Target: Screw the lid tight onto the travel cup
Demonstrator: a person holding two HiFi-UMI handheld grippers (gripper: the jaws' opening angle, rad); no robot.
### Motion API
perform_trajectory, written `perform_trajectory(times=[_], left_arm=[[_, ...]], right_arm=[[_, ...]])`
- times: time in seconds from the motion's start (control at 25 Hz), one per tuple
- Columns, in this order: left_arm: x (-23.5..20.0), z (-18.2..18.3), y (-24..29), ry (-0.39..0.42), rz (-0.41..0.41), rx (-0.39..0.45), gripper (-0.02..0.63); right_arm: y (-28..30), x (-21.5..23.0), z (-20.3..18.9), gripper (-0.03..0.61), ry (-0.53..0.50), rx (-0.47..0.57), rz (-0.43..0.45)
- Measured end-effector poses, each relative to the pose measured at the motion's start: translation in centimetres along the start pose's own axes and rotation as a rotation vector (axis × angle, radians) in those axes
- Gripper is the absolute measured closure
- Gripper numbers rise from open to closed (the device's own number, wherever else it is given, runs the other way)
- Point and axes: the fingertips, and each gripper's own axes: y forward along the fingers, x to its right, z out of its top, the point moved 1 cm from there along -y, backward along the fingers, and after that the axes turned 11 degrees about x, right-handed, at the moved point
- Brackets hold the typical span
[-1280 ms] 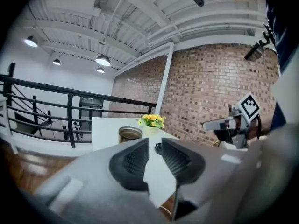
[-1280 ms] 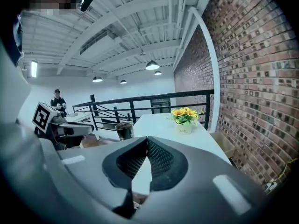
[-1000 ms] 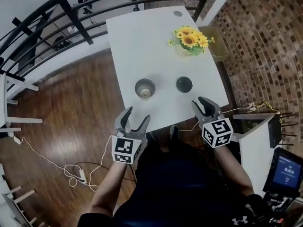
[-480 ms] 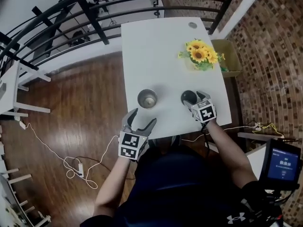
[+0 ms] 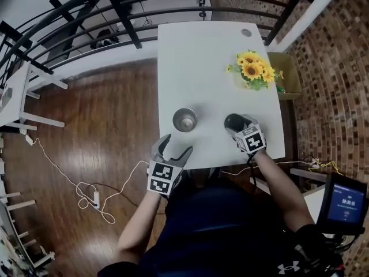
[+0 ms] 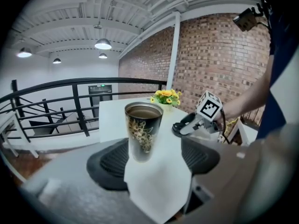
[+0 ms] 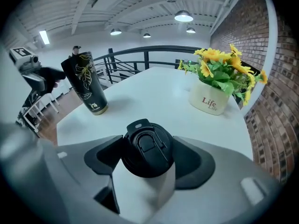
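The travel cup (image 5: 185, 119) stands upright and uncapped near the front of the white table (image 5: 202, 56); it is steel-rimmed and black with a gold leaf print (image 6: 143, 129) (image 7: 88, 83). Its black lid (image 5: 232, 119) (image 7: 147, 141) lies flat on the table to the cup's right. My right gripper (image 5: 238, 124) (image 7: 148, 150) is open, with the lid between its pads, which sit close to the lid's sides. At the table's front edge my left gripper (image 5: 176, 145) (image 6: 154, 160) is open and empty, a little short of the cup.
A pot of sunflowers (image 5: 253, 74) (image 7: 210, 99) stands at the table's back right. A black railing (image 5: 86, 16) runs behind and left of the table. A cardboard box (image 5: 290, 77) sits on the floor at the right, and a white cable (image 5: 86, 195) lies on the wood floor.
My right gripper moved forward from the table's near edge to the lid, and its jaws went from nearly shut to wide. The left gripper stayed at the front edge.
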Motion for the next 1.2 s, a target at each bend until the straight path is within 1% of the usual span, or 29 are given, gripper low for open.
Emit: perform_trajectory(times=[0.12, 0.28, 0.44, 0.52, 0.6, 0.68, 0.72, 0.84, 0.96, 1.04, 1.12, 1.2], left_arm=[[-0.3, 0.1, 0.5, 0.012, -0.005, 0.003, 0.262], [-1.2, 0.4, 1.5, 0.034, -0.015, 0.005, 0.262], [-2.1, 1.2, 2.7, 0.053, -0.017, 0.023, 0.262], [-2.4, 1.5, 3.4, 0.066, -0.025, 0.032, 0.262], [-2.4, 1.4, 4.3, 0.082, -0.037, 0.039, 0.262], [-2.4, 1.0, 5.1, 0.102, -0.051, 0.046, 0.256], [-2.4, 0.8, 5.3, 0.113, -0.059, 0.049, 0.243], [-2.5, 0.6, 5.8, 0.136, -0.080, 0.059, 0.230], [-2.2, 0.6, 6.4, 0.173, -0.112, 0.052, 0.219], [-2.1, 0.6, 6.9, 0.223, -0.138, 0.046, 0.219], [-2.1, 0.6, 7.4, 0.261, -0.166, 0.039, 0.216], [-1.9, 0.4, 7.8, 0.275, -0.198, 0.033, 0.218]], right_arm=[[-1.2, -1.1, 2.8, 0.241, 0.015, 0.067, 0.041], [-3.6, -3.8, 10.1, 0.242, 0.015, 0.205, 0.122], [-5.9, -8.1, 17.5, 0.242, -0.059, 0.296, 0.242], [-6.4, -10.6, 20.0, 0.242, -0.101, 0.317, 0.305], [-6.3, -12.9, 21.7, 0.242, -0.142, 0.325, 0.359], [-5.8, -15.1, 22.6, 0.242, -0.188, 0.322, 0.397], [-5.4, -16.2, 22.8, 0.242, -0.217, 0.314, 0.412], [-4.0, -18.5, 21.7, 0.242, -0.315, 0.242, 0.448], [-2.6, -18.6, 20.0, 0.242, -0.349, 0.146, 0.482], [-2.1, -18.1, 20.1, 0.242, -0.364, 0.121, 0.494], [-2.1, -18.0, 20.1, 0.242, -0.423, 0.094, 0.521], [-2.2, -18.2, 19.7, 0.241, -0.491, 0.057, 0.559]])
